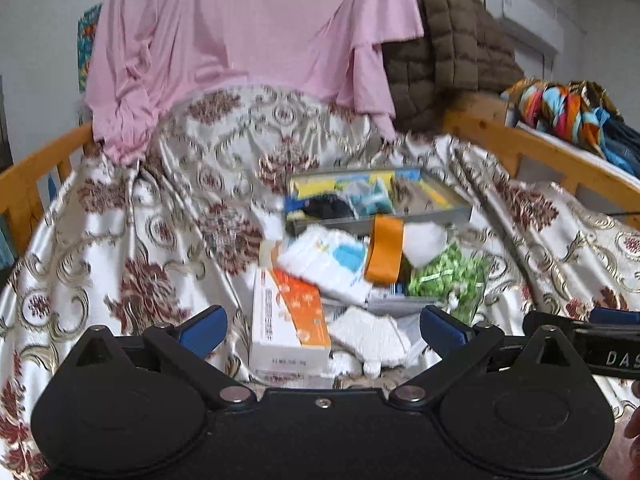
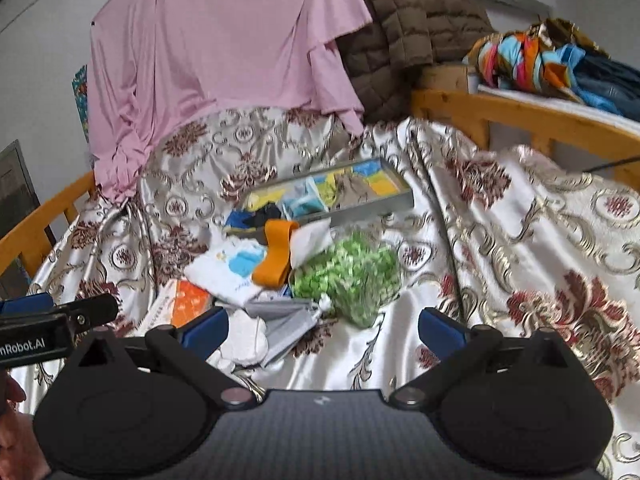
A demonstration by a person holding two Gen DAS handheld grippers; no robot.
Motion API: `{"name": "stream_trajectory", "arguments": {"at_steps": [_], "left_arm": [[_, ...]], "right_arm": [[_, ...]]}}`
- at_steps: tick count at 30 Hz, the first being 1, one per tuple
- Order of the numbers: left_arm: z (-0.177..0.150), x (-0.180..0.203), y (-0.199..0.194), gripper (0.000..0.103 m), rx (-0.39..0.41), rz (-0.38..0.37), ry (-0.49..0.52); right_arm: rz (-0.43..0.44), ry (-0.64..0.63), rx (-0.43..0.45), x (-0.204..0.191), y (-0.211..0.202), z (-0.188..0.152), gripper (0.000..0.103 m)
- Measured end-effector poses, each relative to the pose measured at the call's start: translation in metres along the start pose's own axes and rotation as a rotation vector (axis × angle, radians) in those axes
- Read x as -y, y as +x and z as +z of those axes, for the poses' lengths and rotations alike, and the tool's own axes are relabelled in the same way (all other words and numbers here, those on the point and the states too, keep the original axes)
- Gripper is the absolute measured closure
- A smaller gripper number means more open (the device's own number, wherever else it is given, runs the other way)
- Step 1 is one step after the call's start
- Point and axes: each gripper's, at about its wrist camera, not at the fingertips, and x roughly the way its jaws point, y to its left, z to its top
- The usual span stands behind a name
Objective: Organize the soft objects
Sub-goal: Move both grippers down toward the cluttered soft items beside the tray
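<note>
A pile of small things lies on a floral satin bedspread (image 1: 120, 240). A grey tray (image 1: 440, 216) (image 2: 384, 202) at the back holds several cloths. In front lie an orange band (image 1: 386, 250) (image 2: 276, 254), a white cloth with a blue patch (image 1: 332, 256) (image 2: 232, 266), a bag of green pieces (image 1: 448, 276) (image 2: 352, 276), a white and orange box (image 1: 288, 320) (image 2: 184, 300) and a white fluffy cloth (image 1: 368, 336) (image 2: 244, 338). My left gripper (image 1: 324, 330) is open above the box and fluffy cloth. My right gripper (image 2: 324, 330) is open and empty, right of the pile.
A pink garment (image 1: 240, 40) (image 2: 216, 48) and a brown quilted jacket (image 1: 452, 48) (image 2: 400, 32) hang at the back. Wooden bed rails (image 1: 532, 152) (image 2: 500, 116) run on both sides. Colourful folded clothes (image 1: 568, 112) (image 2: 540, 56) lie at the right.
</note>
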Motion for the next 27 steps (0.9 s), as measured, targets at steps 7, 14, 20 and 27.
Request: {"name": "stream_trajectory", "arguments": {"at_steps": [7,14,20,27], "left_arm": [[-0.001,-0.005,0.024,0.001,-0.115,-0.009,-0.038],[0.009,-0.011,0.044,0.001,-0.172,-0.016,-0.025],[0.022,-0.006,0.062,0.001,-0.178,-0.056,0.104],[0.027,0.009,0.074,0.001,-0.154,-0.130,0.363]], "right_arm": [[0.028,-0.006,-0.070,0.002,0.022,-0.010,0.000],[0.033,0.035,-0.097,0.013,0.035,-0.010,0.000],[0.032,0.055,-0.110,0.020,0.048,-0.007,0.000],[0.063,0.090,-0.134,0.026,0.062,-0.007,0.000]]}}
